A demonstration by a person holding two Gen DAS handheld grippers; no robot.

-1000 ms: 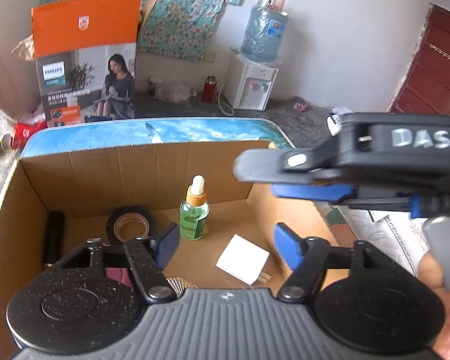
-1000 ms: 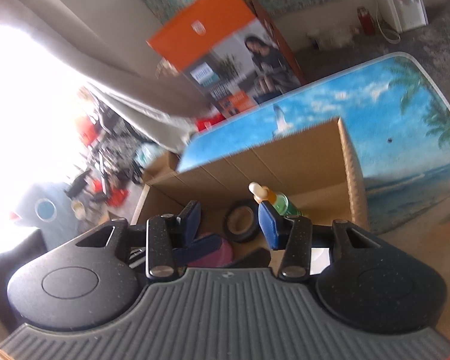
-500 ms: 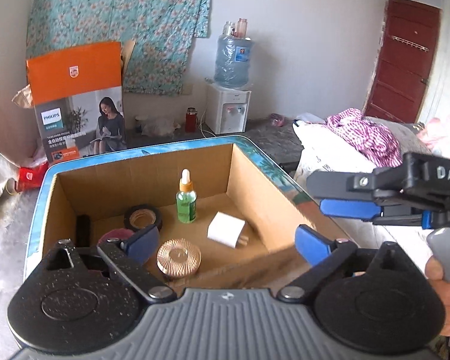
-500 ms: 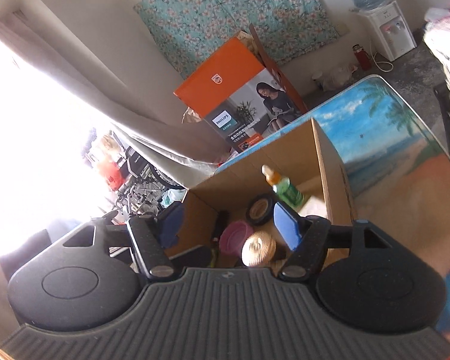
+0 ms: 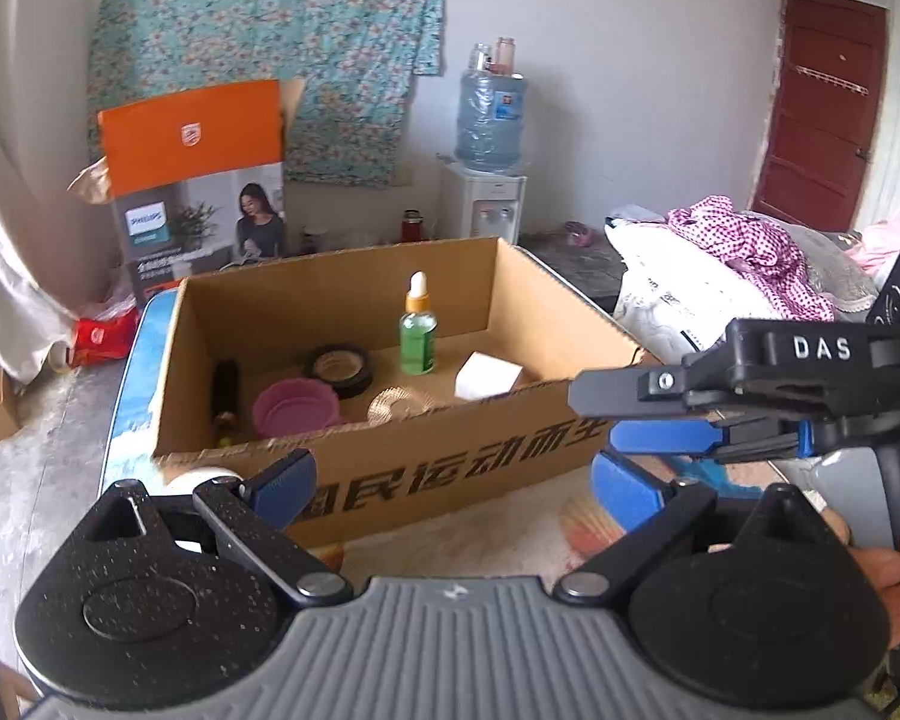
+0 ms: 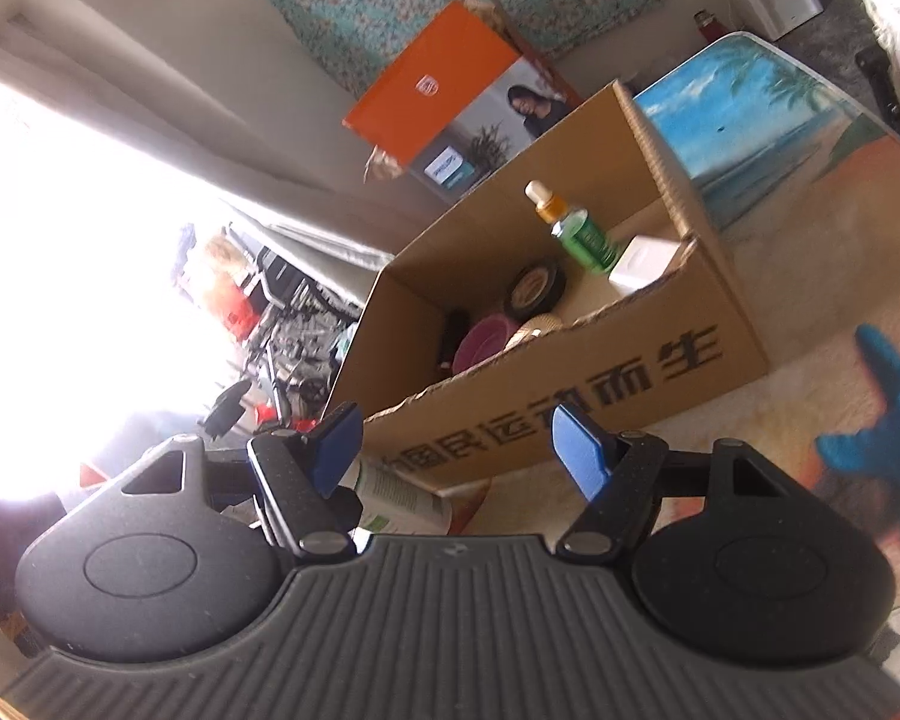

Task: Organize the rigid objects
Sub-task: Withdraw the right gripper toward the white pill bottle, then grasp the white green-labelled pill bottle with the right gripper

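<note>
left wrist: near, faces the open brown cardboard box (image 5: 390,456) at 12 o'clock.
right wrist: rolled, same box (image 6: 570,372) at 1 o'clock.
shared: box interior.

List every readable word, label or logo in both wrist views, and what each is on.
"DAS": on the right gripper, side of its black body.
"PHILIPS": on the orange product box, with a shield logo on its orange top; the smaller lines below are too small to read.
"民运动而生": on the front wall of the cardboard box; its first character is hidden.
Water jug label: too small to read.
</note>
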